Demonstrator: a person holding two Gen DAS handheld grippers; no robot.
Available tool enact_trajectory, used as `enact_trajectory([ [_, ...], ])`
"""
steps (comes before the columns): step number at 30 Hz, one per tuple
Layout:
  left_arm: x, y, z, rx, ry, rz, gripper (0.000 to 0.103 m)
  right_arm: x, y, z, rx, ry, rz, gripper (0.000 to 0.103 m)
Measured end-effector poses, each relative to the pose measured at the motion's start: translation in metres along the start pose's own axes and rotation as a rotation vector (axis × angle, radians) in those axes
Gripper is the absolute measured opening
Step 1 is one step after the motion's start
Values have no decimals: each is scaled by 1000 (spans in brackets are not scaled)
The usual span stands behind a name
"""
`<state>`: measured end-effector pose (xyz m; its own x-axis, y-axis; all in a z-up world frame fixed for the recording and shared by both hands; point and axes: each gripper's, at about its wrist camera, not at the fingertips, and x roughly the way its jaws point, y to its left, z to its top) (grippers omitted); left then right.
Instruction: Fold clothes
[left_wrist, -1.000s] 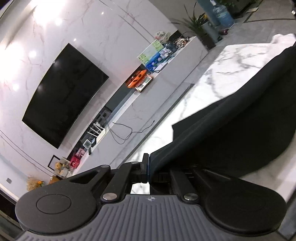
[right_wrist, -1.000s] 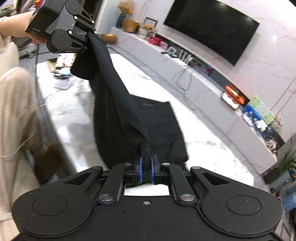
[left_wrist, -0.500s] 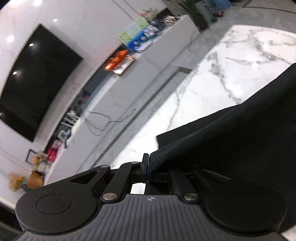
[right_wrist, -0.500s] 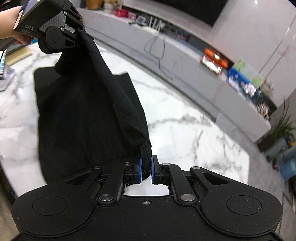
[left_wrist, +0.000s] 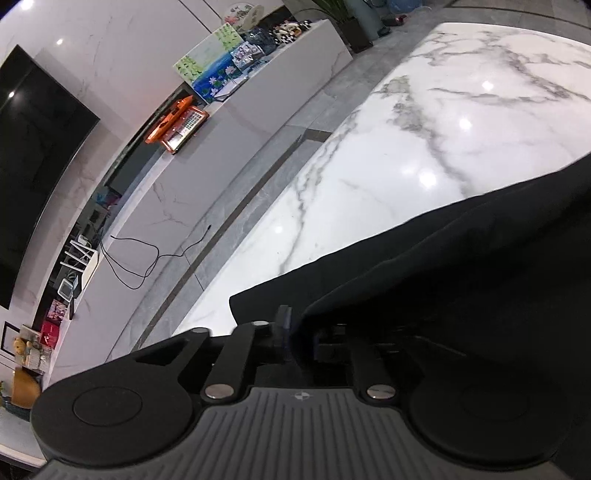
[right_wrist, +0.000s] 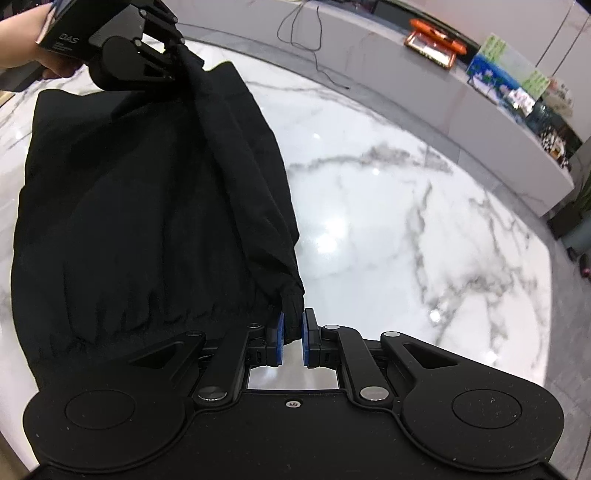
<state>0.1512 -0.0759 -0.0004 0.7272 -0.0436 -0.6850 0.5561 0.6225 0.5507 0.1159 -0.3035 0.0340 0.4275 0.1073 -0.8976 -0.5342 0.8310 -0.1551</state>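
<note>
A black garment (right_wrist: 147, 221) with an elastic waistband lies folded over on the white marble table (right_wrist: 406, 221). Its near corner is pinched between the blue pads of my right gripper (right_wrist: 291, 328), which is shut on it just above the tabletop. At the far end the garment's edge still rises to my left gripper (right_wrist: 173, 55), held by a person's hand (right_wrist: 22, 44). In the left wrist view the left gripper (left_wrist: 300, 332) has its jaws opening. The garment (left_wrist: 461, 295) lies between them, draped over the right finger and clear of the left pad (left_wrist: 284, 325).
The table's curved far edge (left_wrist: 258, 258) drops to a grey floor. Beyond it stands a long white console (left_wrist: 258, 122) with an orange box (left_wrist: 177, 125), pictures and a loose cable (left_wrist: 140, 266). A dark TV (left_wrist: 33, 166) hangs on the wall.
Both grippers came down toward the table with the garment, which went from hanging stretched between them to lying on the marble. The left jaws have parted; the right stays closed.
</note>
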Motion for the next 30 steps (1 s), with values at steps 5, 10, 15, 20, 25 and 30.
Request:
enact_trajectory([
  [5,2,21,8,-38,-22,28,41,8,1,-4,-10,39,4,8],
  [10,5,40,19,-34,-22,121,41,16,0,-10,-8,74,1,5],
  [15,6,52,27,-74,-57,170,41,13,-5,-12,18,65,10,4],
  [20,9,46,37,-15,-71,209,41,-2,-4,-10,36,16,-3,5],
  [25,-5,43,33,-57,-71,180,42,-23,-10,-3,75,-105,-71,9],
  [30,-37,26,8,-96,-55,82,42,-30,-17,5,132,-199,-51,16],
])
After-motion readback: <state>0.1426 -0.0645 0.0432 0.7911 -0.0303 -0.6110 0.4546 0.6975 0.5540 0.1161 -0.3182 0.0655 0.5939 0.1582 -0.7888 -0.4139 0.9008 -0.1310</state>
